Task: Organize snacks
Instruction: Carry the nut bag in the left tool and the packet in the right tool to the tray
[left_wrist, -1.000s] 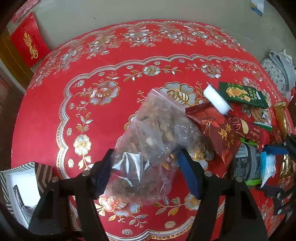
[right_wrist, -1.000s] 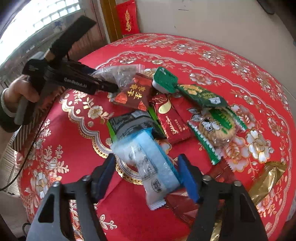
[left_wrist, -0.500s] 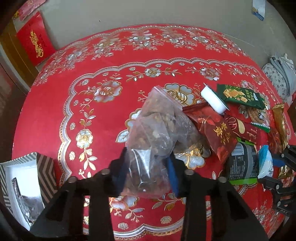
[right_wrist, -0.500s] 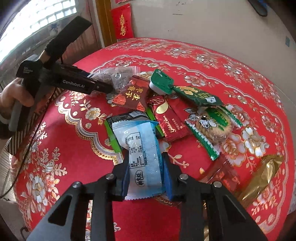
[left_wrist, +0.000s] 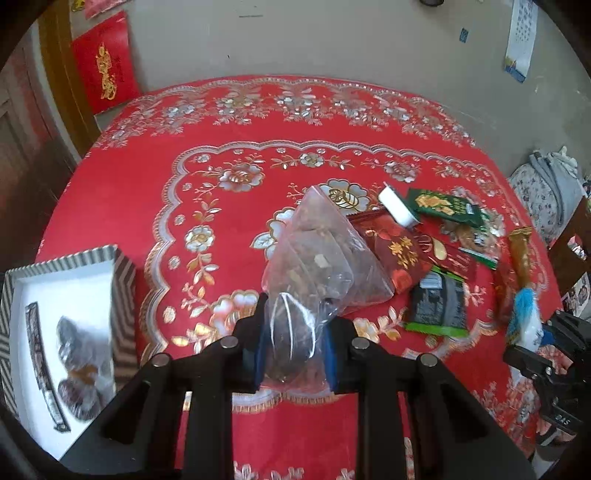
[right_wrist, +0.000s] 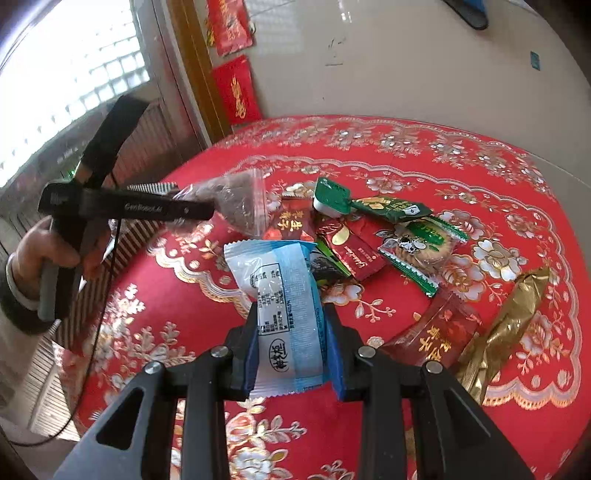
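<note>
My left gripper (left_wrist: 294, 350) is shut on a clear zip bag of brown nuts (left_wrist: 317, 266) and holds it above the red tablecloth (left_wrist: 221, 129). My right gripper (right_wrist: 293, 350) is shut on a blue-and-white snack packet (right_wrist: 280, 295), lifted off the cloth. The bag (right_wrist: 236, 199) and the left gripper (right_wrist: 212, 212) also show in the right wrist view. The packet (left_wrist: 524, 314) and right gripper (left_wrist: 532, 343) show at the right of the left wrist view. A striped box (left_wrist: 122, 280) holding a few snacks stands at the table's left edge.
Several snack packs lie in a pile mid-table: a red packet (right_wrist: 291, 221), a green-lidded cup (right_wrist: 330, 195), a green packet (right_wrist: 391, 208), a biscuit pack (right_wrist: 421, 251), a dark pack (left_wrist: 437, 306) and a gold wrapper (right_wrist: 509, 317). A wall stands behind.
Both grippers closed on their items and lifted them: the left on the nut bag, the right on the blue packet. Both moved up and back from the pile.
</note>
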